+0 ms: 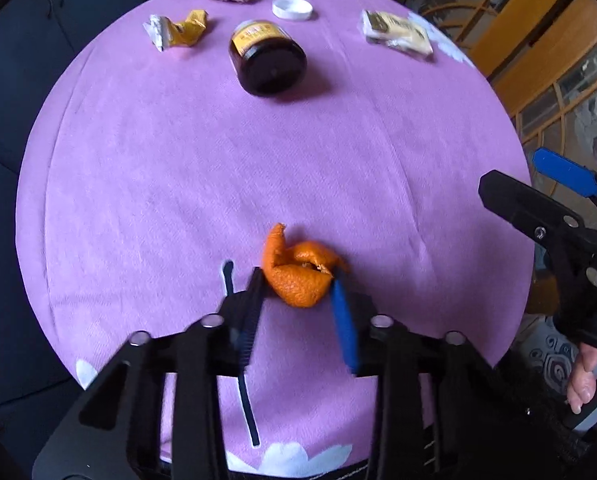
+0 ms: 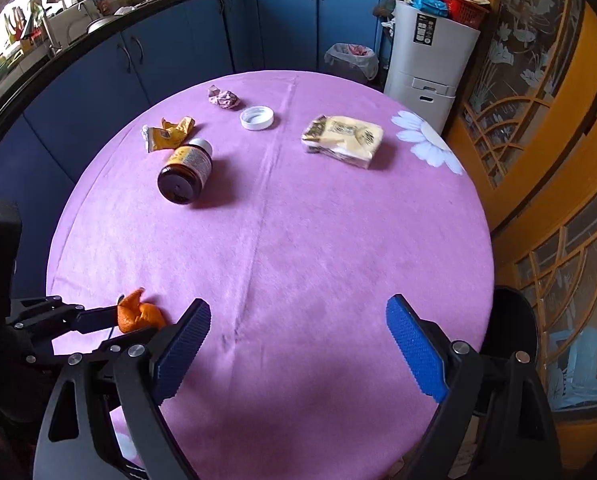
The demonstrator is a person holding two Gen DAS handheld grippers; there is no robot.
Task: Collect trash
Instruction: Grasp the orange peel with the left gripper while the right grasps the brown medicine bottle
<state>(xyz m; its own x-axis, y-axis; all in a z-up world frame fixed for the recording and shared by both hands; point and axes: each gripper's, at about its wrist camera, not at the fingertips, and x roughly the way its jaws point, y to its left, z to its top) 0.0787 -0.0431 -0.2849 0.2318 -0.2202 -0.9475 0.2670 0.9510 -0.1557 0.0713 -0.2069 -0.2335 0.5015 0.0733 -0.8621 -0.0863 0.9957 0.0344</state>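
Observation:
A curled piece of orange peel (image 1: 294, 264) lies near the front edge of the round table with the purple cloth (image 1: 202, 168). My left gripper (image 1: 297, 280) is shut on it, one pad pressing each side. In the right wrist view the same peel (image 2: 138, 314) shows at the lower left. My right gripper (image 2: 298, 306) hangs open over bare cloth, nothing between its fingers. Further back lie a crumpled yellow wrapper (image 2: 168, 134), a pink paper wad (image 2: 223, 98), a white lid (image 2: 257, 118), a dark jar (image 2: 184, 174) on its side and a yellow packet (image 2: 344, 140).
Beyond the table's far edge stands a bin lined with a bag (image 2: 350, 60), beside a white cabinet (image 2: 430, 56). Blue cupboards (image 2: 158, 52) run along the back. A wooden glazed door (image 2: 546, 120) is at the right. A hand (image 1: 586, 384) holds the right gripper's handle.

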